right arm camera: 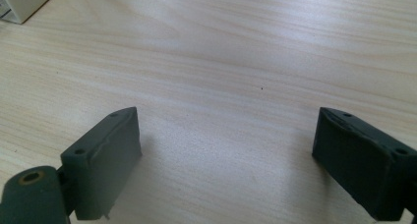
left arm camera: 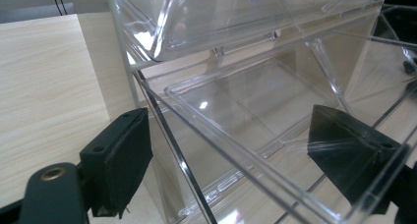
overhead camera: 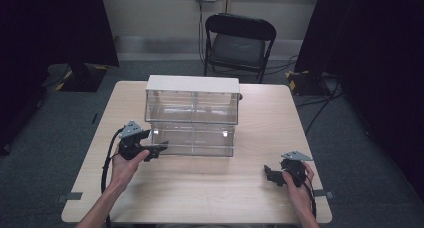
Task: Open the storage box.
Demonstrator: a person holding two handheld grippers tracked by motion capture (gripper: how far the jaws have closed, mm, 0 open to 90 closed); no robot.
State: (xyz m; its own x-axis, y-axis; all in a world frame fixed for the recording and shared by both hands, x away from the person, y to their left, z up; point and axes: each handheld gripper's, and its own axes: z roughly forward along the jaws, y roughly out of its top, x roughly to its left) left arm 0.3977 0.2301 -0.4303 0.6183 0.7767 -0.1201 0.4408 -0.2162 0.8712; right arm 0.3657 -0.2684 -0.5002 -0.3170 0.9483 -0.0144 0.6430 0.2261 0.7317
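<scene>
Left claw (overhead camera: pixel 159 150) spread wide, straddling near-left corner of clear drawer cabinet (overhead camera: pixel 192 118). Right claw (overhead camera: pixel 269 173) spread too, over bare bench (overhead camera: pixel 210 183), well right of cabinet.

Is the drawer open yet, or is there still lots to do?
Just starting. The left gripper is open, its jaws either side of the lower drawer's clear front wall, which already sticks out a little from the box. The right gripper rests open over the table. Gripping and pulling are left.

Glossy clear plastic drawer cabinet (overhead camera: pixel 192 119)
</scene>
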